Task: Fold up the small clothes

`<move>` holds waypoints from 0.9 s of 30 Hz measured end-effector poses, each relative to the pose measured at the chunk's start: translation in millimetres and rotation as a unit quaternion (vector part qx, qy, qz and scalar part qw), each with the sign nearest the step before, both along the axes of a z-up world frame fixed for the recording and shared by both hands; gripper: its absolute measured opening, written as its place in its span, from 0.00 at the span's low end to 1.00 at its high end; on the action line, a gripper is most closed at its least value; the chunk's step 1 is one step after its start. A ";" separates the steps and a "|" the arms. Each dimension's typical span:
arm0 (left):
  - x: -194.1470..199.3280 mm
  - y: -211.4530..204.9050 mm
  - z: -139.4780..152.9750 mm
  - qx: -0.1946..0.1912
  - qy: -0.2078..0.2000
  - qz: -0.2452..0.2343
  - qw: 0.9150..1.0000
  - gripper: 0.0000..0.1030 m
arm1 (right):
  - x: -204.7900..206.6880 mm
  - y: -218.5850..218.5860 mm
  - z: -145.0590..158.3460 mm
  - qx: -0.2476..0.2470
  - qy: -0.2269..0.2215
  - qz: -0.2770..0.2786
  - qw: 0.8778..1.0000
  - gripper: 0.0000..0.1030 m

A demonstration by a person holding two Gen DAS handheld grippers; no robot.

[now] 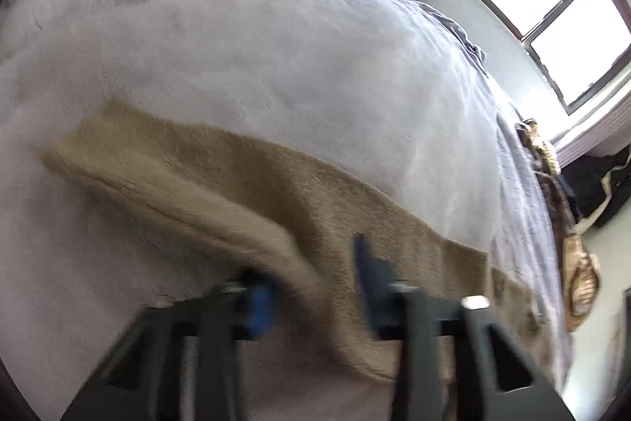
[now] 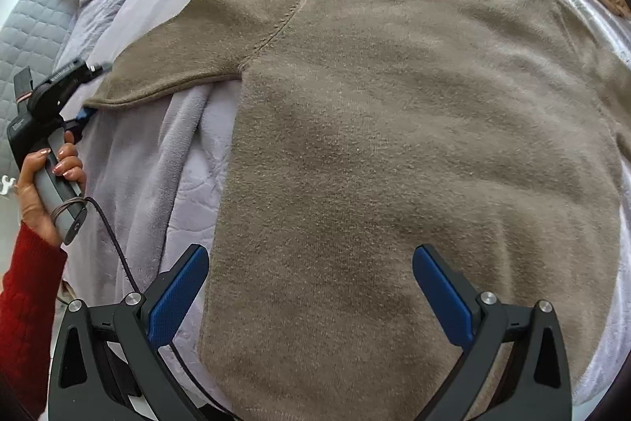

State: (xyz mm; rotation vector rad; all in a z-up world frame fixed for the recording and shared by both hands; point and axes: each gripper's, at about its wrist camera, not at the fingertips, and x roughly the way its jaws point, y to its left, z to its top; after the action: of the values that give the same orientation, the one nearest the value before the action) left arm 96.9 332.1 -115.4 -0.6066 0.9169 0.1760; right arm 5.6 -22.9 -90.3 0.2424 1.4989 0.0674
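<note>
Now your sweater (image 2: 394, 145) lies flat on the blanket (image 2: 157, 152), body under your spread right claw (image 2: 311, 298). Your left claw (image 1: 315, 287) pinches the sleeve cuff (image 2: 102, 93). That thin bite may slip, dropping the sleeve crooked mid-fold.

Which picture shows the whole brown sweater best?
The right wrist view: the sweater lies flat, with collar, body and one sleeve showing. The left wrist view shows only that sleeve, blurred.
</note>
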 end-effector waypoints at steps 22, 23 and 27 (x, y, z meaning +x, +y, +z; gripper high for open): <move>25.3 -380.7 58.3 0.052 -0.117 -0.399 0.908 0.08 | -19.8 -159.8 15.7 0.000 -0.096 -0.144 0.985 1.00; 24.1 -400.0 42.6 0.057 -0.095 -0.417 0.902 0.08 | -22.5 -169.0 11.6 -0.002 -0.092 -0.154 0.984 1.00; 5.0 -441.1 4.1 0.109 -0.034 -0.445 0.888 0.08 | -33.7 -208.3 -5.7 -0.006 -0.070 -0.188 0.980 1.00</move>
State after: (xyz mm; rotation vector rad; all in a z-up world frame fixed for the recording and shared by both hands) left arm 101.9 -108.9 -111.3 0.0583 1.0086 -0.5630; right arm -28.1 -231.2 -96.0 0.4969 1.2923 -0.2226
